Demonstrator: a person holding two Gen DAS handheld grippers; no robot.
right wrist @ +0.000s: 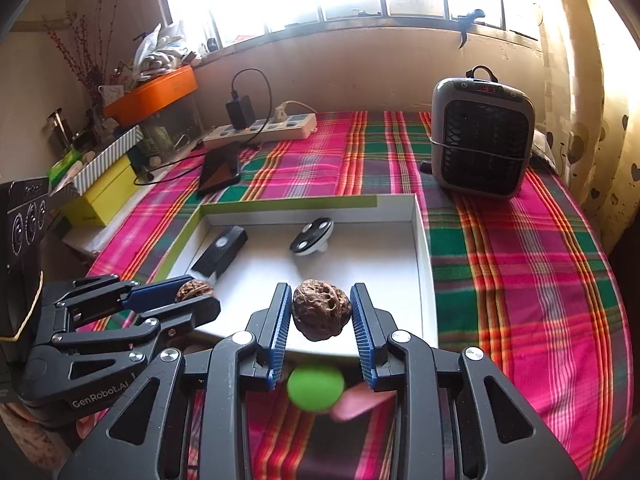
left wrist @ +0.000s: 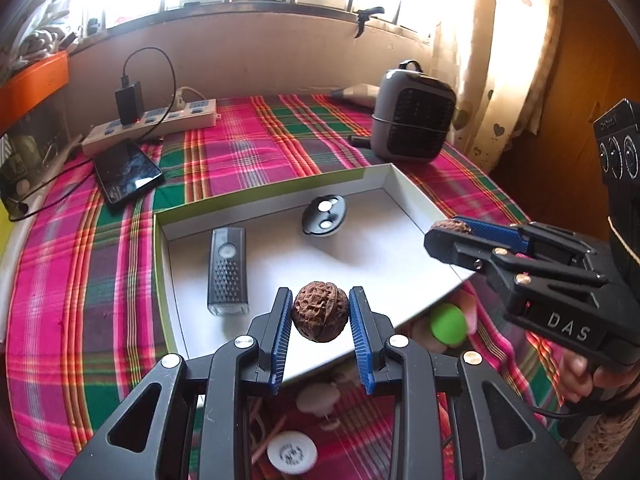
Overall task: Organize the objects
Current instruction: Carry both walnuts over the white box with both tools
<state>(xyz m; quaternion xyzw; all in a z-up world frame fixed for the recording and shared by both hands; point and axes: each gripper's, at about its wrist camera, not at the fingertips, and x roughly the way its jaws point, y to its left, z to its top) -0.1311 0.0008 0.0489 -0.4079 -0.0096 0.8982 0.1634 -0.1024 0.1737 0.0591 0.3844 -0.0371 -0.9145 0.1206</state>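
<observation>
Cloth: we see a pink-and-green plaid cloth (right wrist: 520, 280) covering the tabletop under a bright window.
Heater: a grey heater (right wrist: 482, 136) stands upright on the cloth beyond the box's far right corner.
Box: an open white box (left wrist: 416, 208) lies on the cloth; a black remote (left wrist: 227, 272) and a round black fob (left wrist: 325, 214) rest inside, apart.
Left gripper (left wrist: 320, 320): its jaws are clamped on a walnut (left wrist: 319, 311), held above the box's near edge.
Right gripper (right wrist: 320, 316): its jaws grip a second walnut (right wrist: 321, 309), also over the near edge.
Ball: a green ball (right wrist: 316, 388) sits just outside the box, below the right gripper.
</observation>
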